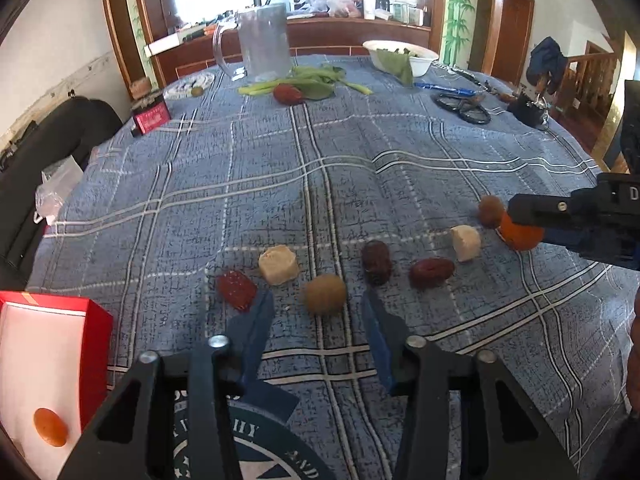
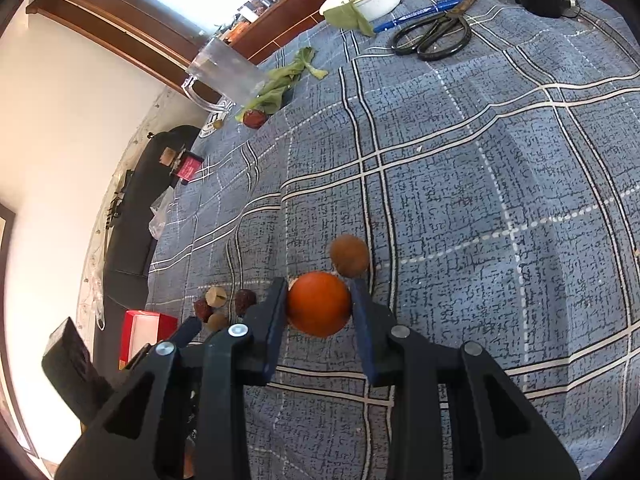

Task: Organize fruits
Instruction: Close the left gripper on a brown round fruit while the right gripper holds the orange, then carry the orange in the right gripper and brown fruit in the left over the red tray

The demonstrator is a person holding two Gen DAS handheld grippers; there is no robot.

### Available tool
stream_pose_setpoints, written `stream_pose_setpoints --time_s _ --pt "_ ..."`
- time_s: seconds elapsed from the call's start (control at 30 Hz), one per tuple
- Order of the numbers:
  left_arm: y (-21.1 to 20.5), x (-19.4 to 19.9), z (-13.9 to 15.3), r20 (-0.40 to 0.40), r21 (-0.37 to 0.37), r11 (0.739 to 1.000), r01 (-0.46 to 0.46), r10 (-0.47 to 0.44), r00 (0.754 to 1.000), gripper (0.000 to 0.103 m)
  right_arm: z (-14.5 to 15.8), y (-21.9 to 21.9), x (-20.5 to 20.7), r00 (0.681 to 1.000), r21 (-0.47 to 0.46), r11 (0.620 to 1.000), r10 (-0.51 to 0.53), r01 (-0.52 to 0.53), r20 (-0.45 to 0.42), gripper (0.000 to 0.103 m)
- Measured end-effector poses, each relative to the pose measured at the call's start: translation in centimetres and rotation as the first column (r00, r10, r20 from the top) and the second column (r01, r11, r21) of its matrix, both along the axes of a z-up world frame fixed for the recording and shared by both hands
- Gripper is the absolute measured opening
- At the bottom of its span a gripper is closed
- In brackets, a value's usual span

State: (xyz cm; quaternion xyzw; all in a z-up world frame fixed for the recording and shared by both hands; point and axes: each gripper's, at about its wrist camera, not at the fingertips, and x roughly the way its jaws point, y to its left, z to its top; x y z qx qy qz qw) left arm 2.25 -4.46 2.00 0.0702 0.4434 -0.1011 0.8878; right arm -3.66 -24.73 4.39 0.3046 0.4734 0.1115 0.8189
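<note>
My left gripper (image 1: 318,298) is open over the blue plaid cloth, with a round brown fruit (image 1: 325,294) between its blue pads and a gap on each side. Around it lie a red date (image 1: 236,290), a beige chunk (image 1: 279,264), two darker dates (image 1: 376,260) (image 1: 432,272) and a second beige chunk (image 1: 466,242). My right gripper (image 2: 318,286) is shut on an orange (image 2: 319,304), also visible in the left wrist view as the orange (image 1: 520,234). Another brown fruit (image 2: 349,255) sits just beyond it. A red box (image 1: 96,320) at the near left holds one small orange fruit (image 1: 50,426).
At the far end of the table stand a clear jug (image 1: 264,40), leafy greens (image 1: 312,80) with a red fruit, a white bowl (image 1: 402,58), black scissors (image 1: 464,108) and a blue pen. A small red pack (image 1: 150,118) lies at the left edge, beside a dark bag.
</note>
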Motion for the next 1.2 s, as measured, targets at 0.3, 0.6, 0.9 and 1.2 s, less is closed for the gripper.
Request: stream_pose_setpoints --time_s 0.3,0.6,0.9,1.2 --pt "-0.2 0.7 -0.6 -0.016 -0.038 0.999 0.011 -0.012 1.0 0.022 -0.2 0.0 0.2 1.0 0.001 1.0 -0.001 0.001 -0.005 0.034" --pt "-0.2 0.0 0.4 0.022 -0.056 0.998 -0.008 0.009 1.0 0.022 -0.3 0.0 0.3 1.0 -0.005 1.0 -0.007 0.007 0.0 0.034" --pt "4.4 -6.9 6.7 0.173 -0.072 0.995 -0.071 0.082 0.982 0.022 1.1 -0.4 -0.4 0.996 -0.007 1.0 -0.02 0.021 0.085 0.034" --pt "12.4 -11.8 9.5 0.262 -0.069 0.974 -0.217 0.227 0.938 0.022 5.8 3.6 -4.0 0.959 -0.132 0.99 -0.001 0.04 0.283 0.034"
